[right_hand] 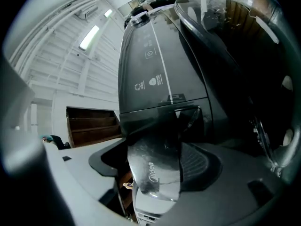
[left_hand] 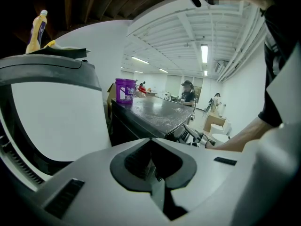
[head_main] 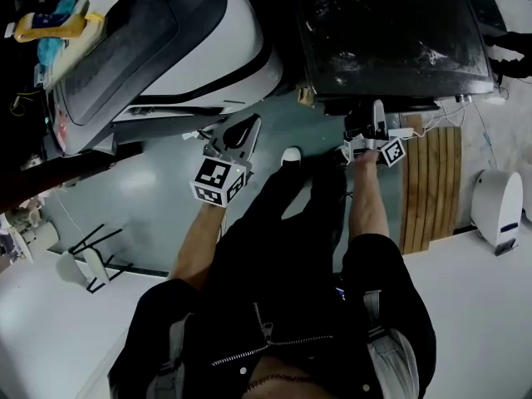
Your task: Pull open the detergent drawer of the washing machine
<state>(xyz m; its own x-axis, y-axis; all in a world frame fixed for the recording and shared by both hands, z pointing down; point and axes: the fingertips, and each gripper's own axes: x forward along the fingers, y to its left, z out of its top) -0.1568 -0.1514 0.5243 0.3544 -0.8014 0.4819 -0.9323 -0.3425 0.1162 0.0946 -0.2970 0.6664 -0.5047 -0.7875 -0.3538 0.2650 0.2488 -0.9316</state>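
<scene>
The dark washing machine [head_main: 391, 32] stands at the top right of the head view, and my right gripper [head_main: 378, 113] is at its front edge. In the right gripper view the machine's control panel [right_hand: 160, 55] rises ahead. The glossy dark detergent drawer front [right_hand: 155, 168], printed "Midea", reaches out between the jaws of my right gripper [right_hand: 162, 140]. A ribbed pad [right_hand: 200, 161] sits close by its right edge, and I see no firm press on it. My left gripper [head_main: 248, 127] hangs over the floor, away from the machine. Its jaws [left_hand: 151, 149] are together and hold nothing.
A white washing machine [head_main: 208, 32] stands left of the dark one and fills the left side of the left gripper view [left_hand: 51, 117]. A purple bucket [left_hand: 125, 89] sits on the dark machine's top. A wooden slat mat [head_main: 432, 181], a white device [head_main: 497, 206] and a black wire rack [head_main: 96, 256] lie around my legs.
</scene>
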